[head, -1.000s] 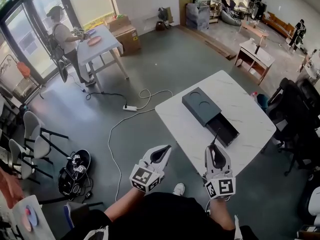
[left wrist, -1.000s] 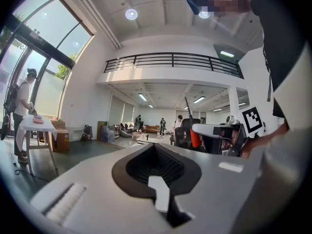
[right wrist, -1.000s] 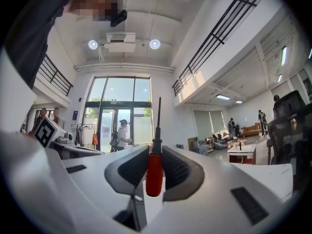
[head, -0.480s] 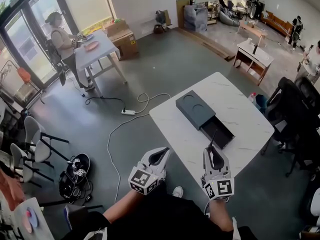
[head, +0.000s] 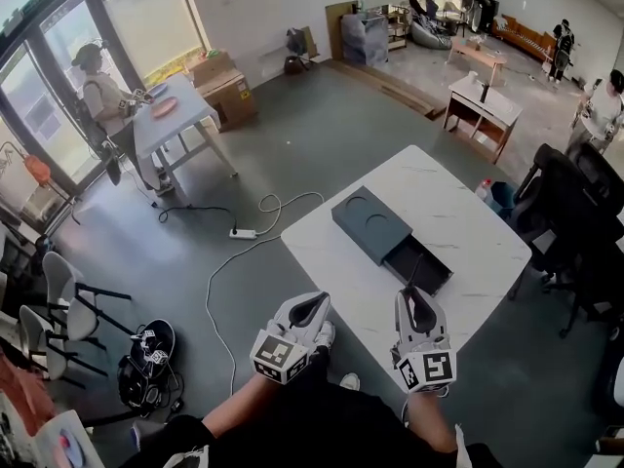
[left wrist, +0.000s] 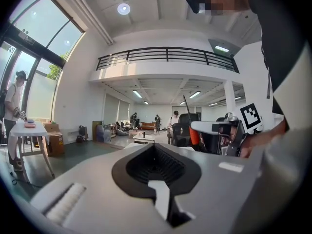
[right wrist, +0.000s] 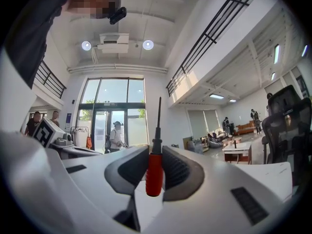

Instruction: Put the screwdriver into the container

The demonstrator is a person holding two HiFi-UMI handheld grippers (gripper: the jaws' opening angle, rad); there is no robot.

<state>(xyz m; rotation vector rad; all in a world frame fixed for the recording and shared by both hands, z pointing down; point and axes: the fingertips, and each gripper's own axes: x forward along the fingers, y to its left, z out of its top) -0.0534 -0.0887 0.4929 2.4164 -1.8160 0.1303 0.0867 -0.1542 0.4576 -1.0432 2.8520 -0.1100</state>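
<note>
A dark grey container lies on the white marble table, its drawer pulled out toward me. My right gripper hovers over the table's near edge, just short of the drawer. It is shut on a screwdriver, whose thin shaft points toward the drawer. In the right gripper view the red handle is pinched between the pads of that gripper, with the black shaft sticking straight out. My left gripper hangs left of the table over the floor. Its jaws are shut with nothing in them.
Black office chairs stand at the table's right side. A power strip with cable lies on the floor to the left. Farther left, a person stands at another table, with chairs and a bag nearby.
The head view has shifted, so the table and container sit a little further left. Both grippers keep the same pose, and the screwdriver stays gripped.
</note>
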